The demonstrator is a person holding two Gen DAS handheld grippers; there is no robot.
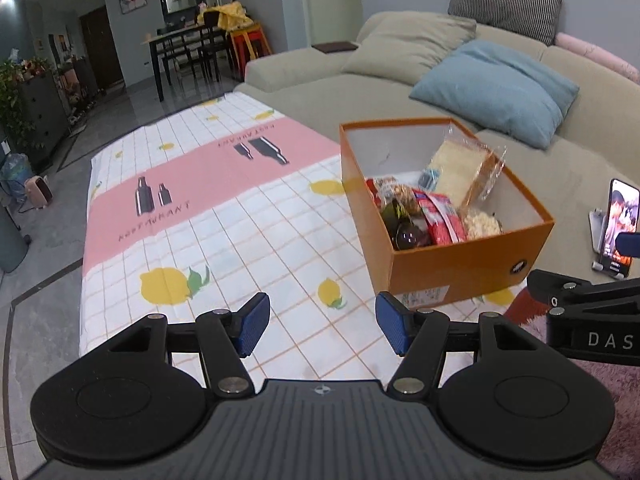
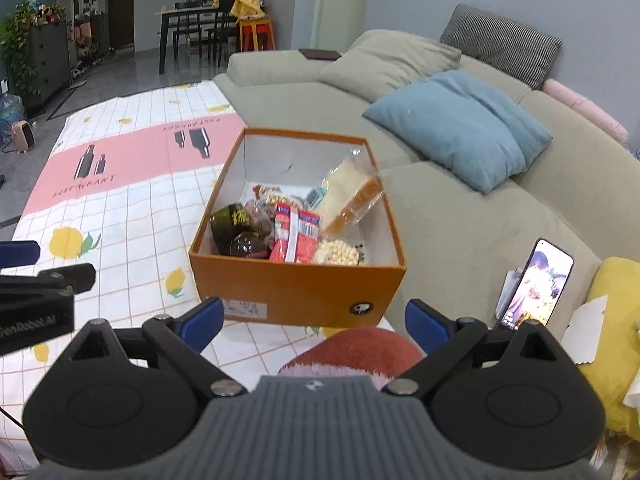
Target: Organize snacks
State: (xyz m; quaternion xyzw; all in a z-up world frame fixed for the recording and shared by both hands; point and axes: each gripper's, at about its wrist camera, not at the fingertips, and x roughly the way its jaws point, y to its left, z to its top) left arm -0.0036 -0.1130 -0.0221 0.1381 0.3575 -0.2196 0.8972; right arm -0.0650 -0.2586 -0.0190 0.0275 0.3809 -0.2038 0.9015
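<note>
An orange box (image 1: 472, 264) (image 2: 296, 288) stands on a table covered with a lemon-print cloth (image 1: 240, 232) (image 2: 120, 208). Inside it lie several snacks: wrapped bread (image 1: 460, 172) (image 2: 352, 196), a red packet (image 1: 444, 220) (image 2: 296, 236), a dark packet (image 1: 404, 228) (image 2: 236, 228) and a bag of pale puffs (image 1: 482, 224) (image 2: 338, 254). My left gripper (image 1: 322, 326) hovers open over the cloth, left of the box's near corner, holding nothing. My right gripper (image 2: 314, 324) is open and empty just in front of the box's near wall.
A beige sofa (image 1: 400, 80) (image 2: 460, 220) with a blue cushion (image 1: 496, 88) (image 2: 460, 128) runs right behind the table. A phone on a stand (image 1: 616, 228) (image 2: 532, 284) plays video on the sofa. A reddish fuzzy item (image 2: 356, 350) lies under the right gripper.
</note>
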